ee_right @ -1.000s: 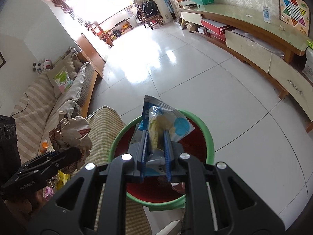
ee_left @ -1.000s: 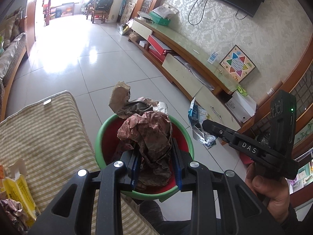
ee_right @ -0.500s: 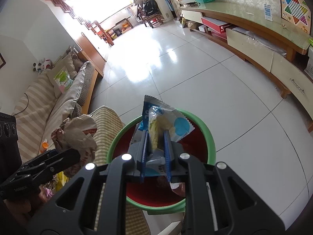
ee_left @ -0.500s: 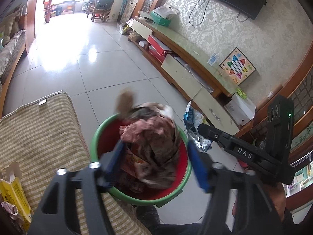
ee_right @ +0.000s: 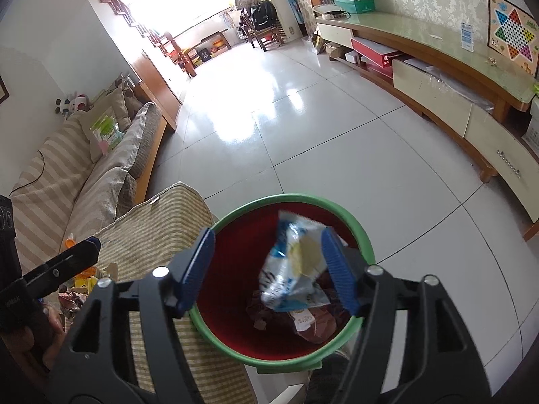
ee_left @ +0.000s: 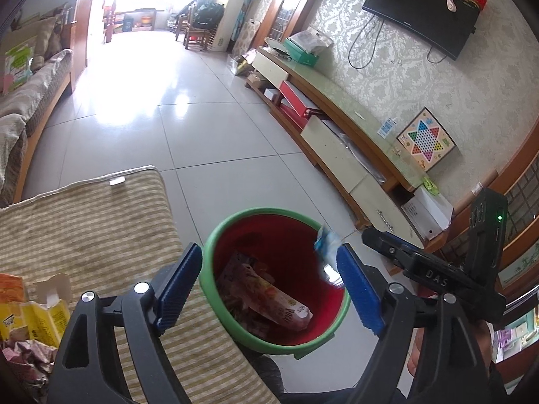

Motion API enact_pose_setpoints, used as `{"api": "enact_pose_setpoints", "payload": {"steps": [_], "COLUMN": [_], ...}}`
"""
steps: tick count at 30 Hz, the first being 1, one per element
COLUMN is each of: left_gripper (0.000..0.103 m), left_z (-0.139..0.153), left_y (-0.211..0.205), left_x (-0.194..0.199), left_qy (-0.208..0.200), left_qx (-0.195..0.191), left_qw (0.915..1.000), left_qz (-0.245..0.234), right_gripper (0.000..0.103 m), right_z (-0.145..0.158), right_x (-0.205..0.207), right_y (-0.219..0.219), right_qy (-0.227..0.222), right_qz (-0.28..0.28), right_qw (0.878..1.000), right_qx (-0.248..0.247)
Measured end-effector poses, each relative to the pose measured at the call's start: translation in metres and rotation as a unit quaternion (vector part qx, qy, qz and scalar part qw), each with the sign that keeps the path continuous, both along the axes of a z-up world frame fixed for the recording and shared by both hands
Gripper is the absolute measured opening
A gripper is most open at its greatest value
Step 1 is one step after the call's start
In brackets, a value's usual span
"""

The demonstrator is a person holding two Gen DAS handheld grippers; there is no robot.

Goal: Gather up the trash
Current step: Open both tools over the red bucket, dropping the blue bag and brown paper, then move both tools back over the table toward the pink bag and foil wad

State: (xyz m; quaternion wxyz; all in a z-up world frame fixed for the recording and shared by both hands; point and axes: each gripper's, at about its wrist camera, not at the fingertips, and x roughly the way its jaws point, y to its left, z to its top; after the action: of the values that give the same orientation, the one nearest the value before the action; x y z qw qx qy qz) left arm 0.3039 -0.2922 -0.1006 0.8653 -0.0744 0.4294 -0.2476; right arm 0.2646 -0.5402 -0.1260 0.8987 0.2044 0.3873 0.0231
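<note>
A red bin with a green rim (ee_left: 215,235) (ee_right: 363,232) stands on the floor beside a striped cushion. My left gripper (ee_left: 269,282) is open and empty above it; crumpled brown paper and a pink wrapper (ee_left: 269,296) lie inside. My right gripper (ee_right: 269,266) is open over the bin, and a blue and white snack wrapper (ee_right: 293,262) is blurred between its pads, falling toward the trash (ee_right: 313,323) below. The right gripper (ee_left: 380,245) also shows in the left wrist view, at the bin's right.
The striped cushion (ee_left: 84,222) (ee_right: 151,229) holds more trash at its near left: a yellow carton (ee_left: 40,313) and crumpled paper (ee_left: 27,363). A long TV cabinet (ee_left: 337,128) runs along the right wall. A sofa (ee_right: 84,168) stands at the left.
My left gripper opened and the crumpled brown paper dropped into the bin. My right gripper then opened and let go of the blue snack wrapper, which is falling.
</note>
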Motion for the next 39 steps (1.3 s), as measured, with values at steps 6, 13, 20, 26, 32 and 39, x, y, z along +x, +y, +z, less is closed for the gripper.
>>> {"api": "enact_pose_setpoints", "payload": {"steps": [6,13,20,26,32,39], "left_gripper": [0.084,0.091,0.095,0.095,0.095,0.095], "left_z": [0.010,0.031,0.053,0.068,0.063,0.044], "left_y": [0.025,0.064,0.110,0.168,0.234,0.290], "left_x": [-0.006,-0.020,-0.041,-0.064,-0.092,-0.124], "left_qy": [-0.010,-0.032,-0.051,-0.061,-0.054,-0.033], "left_qx": [0.005,0.000,0.004,0.003,0.010,0.011], "left_qw": [0.9999,0.9987,0.9965,0.9921,0.9859,0.9794], "left_qz": [0.013,0.039,0.067,0.110,0.158,0.199], "right_gripper": [0.095,0.098,0.098,0.098,0.098,0.098], "right_z": [0.012,0.033,0.059,0.073,0.078,0.082], "right_x": [-0.002,-0.003,-0.011,-0.020,-0.031,-0.042], "right_y": [0.014,0.040,0.088,0.143,0.194,0.247], "right_qy": [-0.006,-0.015,-0.032,-0.035,-0.030,-0.026], "right_qz": [-0.001,0.009,0.036,0.075,0.112,0.154], "right_qw": [1.000,0.999,0.998,0.996,0.993,0.987], "right_qx": [-0.015,-0.029,-0.036,-0.039,-0.036,-0.049]}}
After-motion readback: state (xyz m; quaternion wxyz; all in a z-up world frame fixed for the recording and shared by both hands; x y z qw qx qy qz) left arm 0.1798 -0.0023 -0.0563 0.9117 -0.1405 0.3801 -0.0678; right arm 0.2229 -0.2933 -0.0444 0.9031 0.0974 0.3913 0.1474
